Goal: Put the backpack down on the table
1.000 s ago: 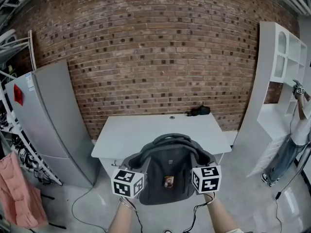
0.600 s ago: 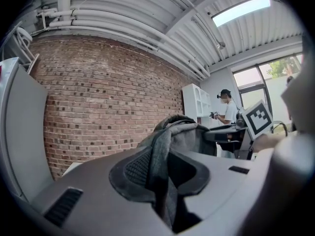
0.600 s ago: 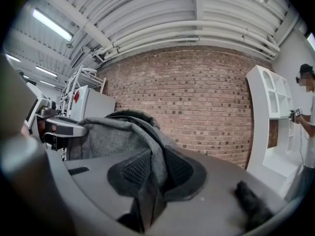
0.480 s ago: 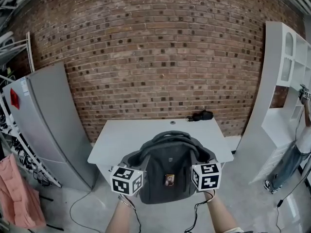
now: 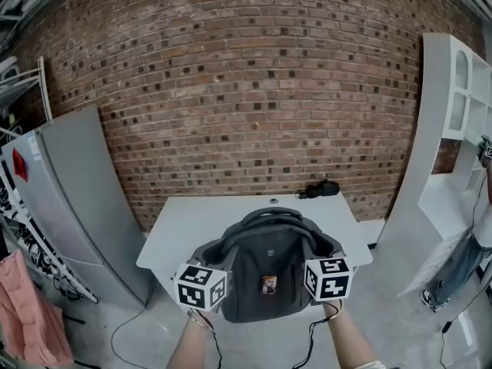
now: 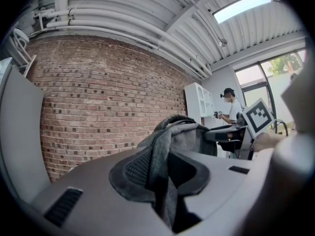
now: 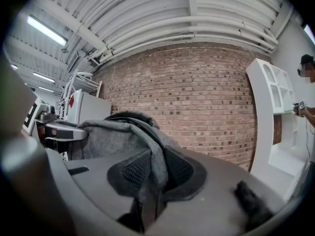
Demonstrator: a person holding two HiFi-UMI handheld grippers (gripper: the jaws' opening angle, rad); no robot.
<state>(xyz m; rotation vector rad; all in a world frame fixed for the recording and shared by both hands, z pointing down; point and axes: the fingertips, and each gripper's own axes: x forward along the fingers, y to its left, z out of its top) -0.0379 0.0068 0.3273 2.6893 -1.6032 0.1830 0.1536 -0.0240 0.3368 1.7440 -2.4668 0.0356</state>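
Note:
A grey backpack (image 5: 269,271) with a black top handle hangs in the air between my two grippers, over the near edge of the white table (image 5: 192,221). My left gripper (image 5: 218,261) is shut on the grey fabric of the pack's left side, pinched between its pads (image 6: 133,168). My right gripper (image 5: 317,254) is shut on the fabric of the right side (image 7: 155,166). Both point almost level toward the brick wall. The pack's lower part hangs in front of the table edge.
A black item (image 5: 319,189) lies at the table's back right. A tall grey cabinet (image 5: 69,198) stands left of the table, a white shelf unit (image 5: 450,129) to the right with a person (image 5: 469,260) beside it. Cables (image 5: 131,337) lie on the floor.
Both grippers and the backpack have moved forward toward the table together. The grip on each side looks the same.

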